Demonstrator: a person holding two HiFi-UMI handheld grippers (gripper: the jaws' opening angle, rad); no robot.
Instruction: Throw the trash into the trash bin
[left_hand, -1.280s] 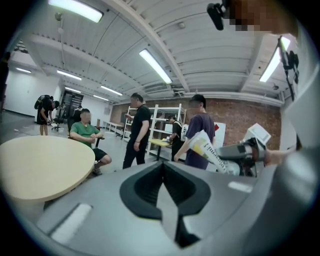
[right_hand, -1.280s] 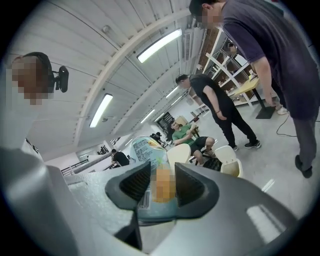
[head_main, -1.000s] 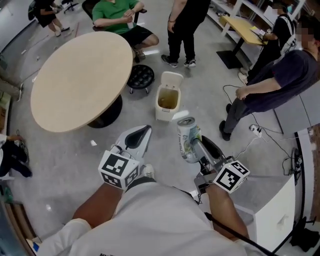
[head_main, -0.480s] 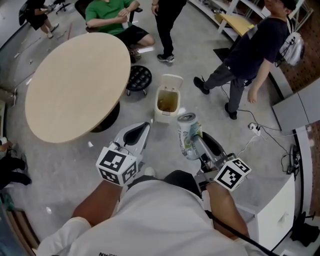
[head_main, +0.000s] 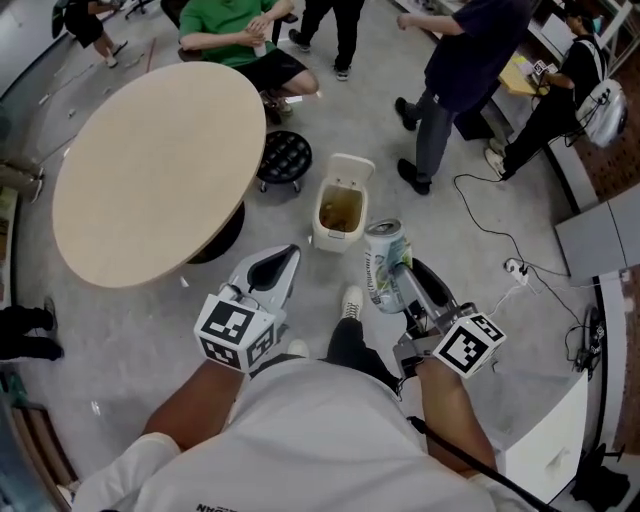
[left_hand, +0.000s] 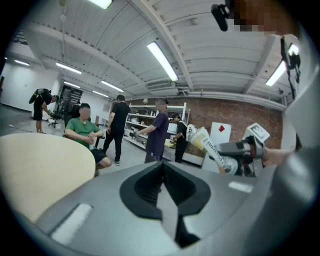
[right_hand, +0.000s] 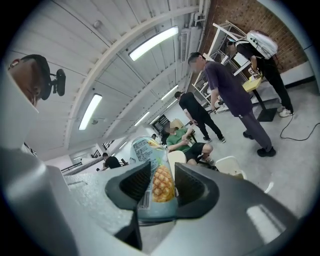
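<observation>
A pale drink can (head_main: 384, 265) with a pineapple print (right_hand: 156, 186) is held upright, and my right gripper (head_main: 397, 278) is shut on its sides. The can's open top faces up in the head view. The white trash bin (head_main: 341, 205) stands on the grey floor just ahead and left of the can, its lid flipped up and something brownish inside. From the right gripper view the trash bin (right_hand: 231, 166) shows past the right jaw. My left gripper (head_main: 272, 277) is shut on nothing, level with the can; its view shows the jaws meeting and the can (left_hand: 214, 149) off to the right.
A round beige table (head_main: 150, 160) and a black stool (head_main: 283, 155) stand left of the bin. A person in a dark top (head_main: 455, 70) walks just behind it, and a seated person in green (head_main: 235, 30) is farther back. A cable (head_main: 495, 225) lies on the floor at right.
Both grippers and the can have drifted toward the bin. The person in the dark top walked from the right edge to behind the bin. My foot now shows between the grippers.
</observation>
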